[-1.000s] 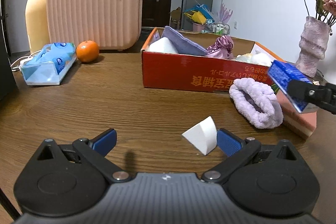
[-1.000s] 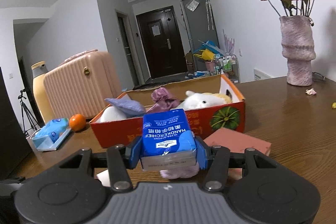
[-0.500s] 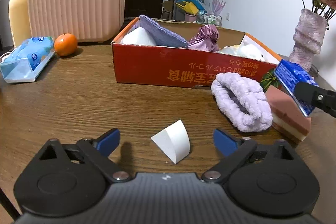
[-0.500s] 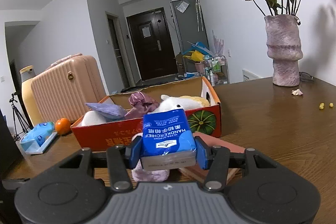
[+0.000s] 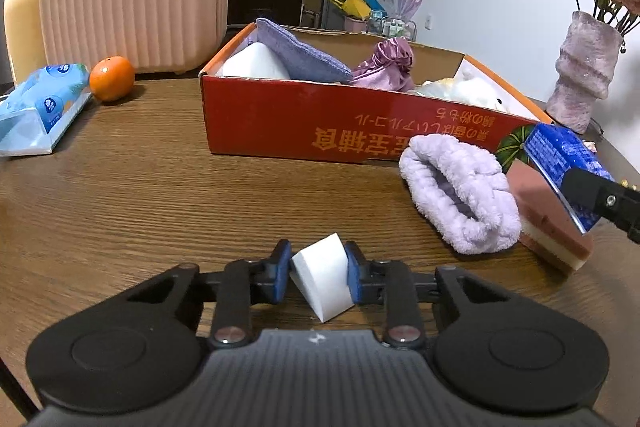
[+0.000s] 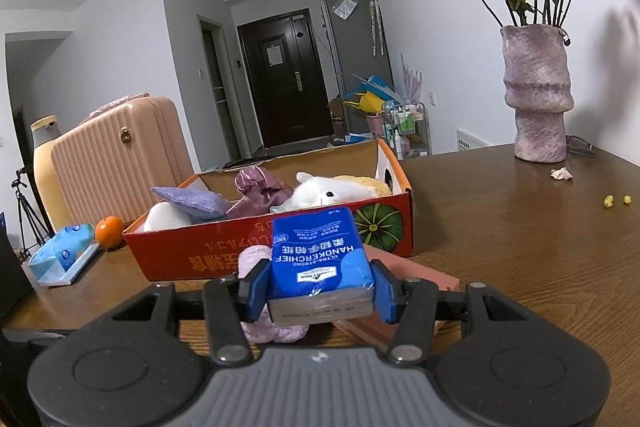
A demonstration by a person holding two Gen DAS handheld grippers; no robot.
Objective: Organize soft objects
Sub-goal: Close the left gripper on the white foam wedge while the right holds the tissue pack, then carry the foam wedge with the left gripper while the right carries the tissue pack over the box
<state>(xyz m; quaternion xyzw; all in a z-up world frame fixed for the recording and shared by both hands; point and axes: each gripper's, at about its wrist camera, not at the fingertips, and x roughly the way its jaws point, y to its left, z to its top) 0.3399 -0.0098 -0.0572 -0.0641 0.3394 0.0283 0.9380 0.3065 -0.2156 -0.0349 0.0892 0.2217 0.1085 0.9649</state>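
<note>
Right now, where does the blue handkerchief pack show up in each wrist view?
Left wrist view: the blue handkerchief pack sits at the far right edge, held by the right gripper's dark arm, above the pink sponge block.
Right wrist view: low centre, clamped between the right gripper's jaws.
Shared landmark: the red cardboard box, just behind the pack in both.
</note>
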